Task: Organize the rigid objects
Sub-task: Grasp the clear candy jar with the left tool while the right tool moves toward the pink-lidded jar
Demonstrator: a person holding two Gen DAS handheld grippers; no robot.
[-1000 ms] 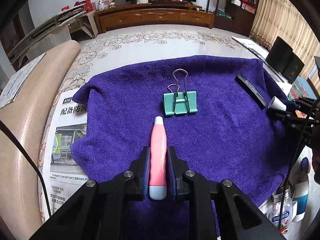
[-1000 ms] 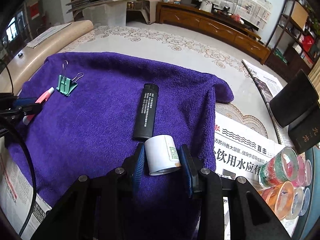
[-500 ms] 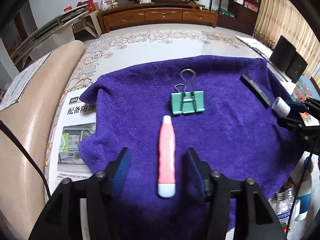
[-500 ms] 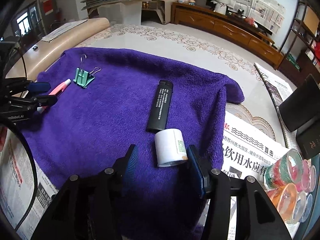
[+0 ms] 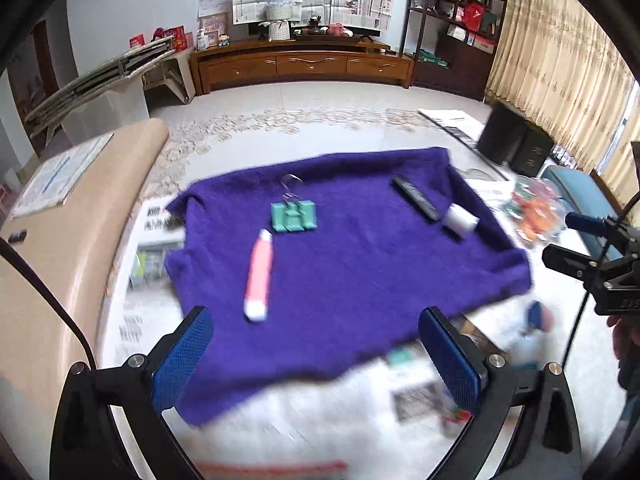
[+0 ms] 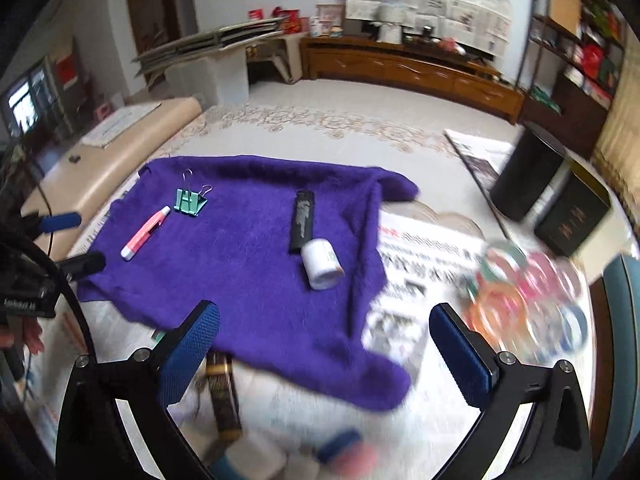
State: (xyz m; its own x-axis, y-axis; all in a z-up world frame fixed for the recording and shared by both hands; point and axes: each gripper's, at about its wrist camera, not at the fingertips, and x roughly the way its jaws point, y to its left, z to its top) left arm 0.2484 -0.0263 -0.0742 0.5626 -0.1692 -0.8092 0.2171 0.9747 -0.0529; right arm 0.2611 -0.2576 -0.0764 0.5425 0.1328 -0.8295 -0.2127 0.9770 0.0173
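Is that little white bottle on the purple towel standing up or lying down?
Lying down. The white bottle rests on its side on the purple towel, one end by the black lighter.

Motion blur left almost nothing legible. The newspaper [image 6: 416,264] beside the purple towel [image 6: 260,280] carried large dark Chinese headline characters, too smeared to read, and the print on the black lighter [image 6: 303,220] and the white bottle's [image 6: 322,264] label was unreadable too

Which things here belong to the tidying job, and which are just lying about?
Job:
purple towel
pink pen
green binder clip
black lighter
white bottle

Lying about:
tape rolls
newspaper
black boxes
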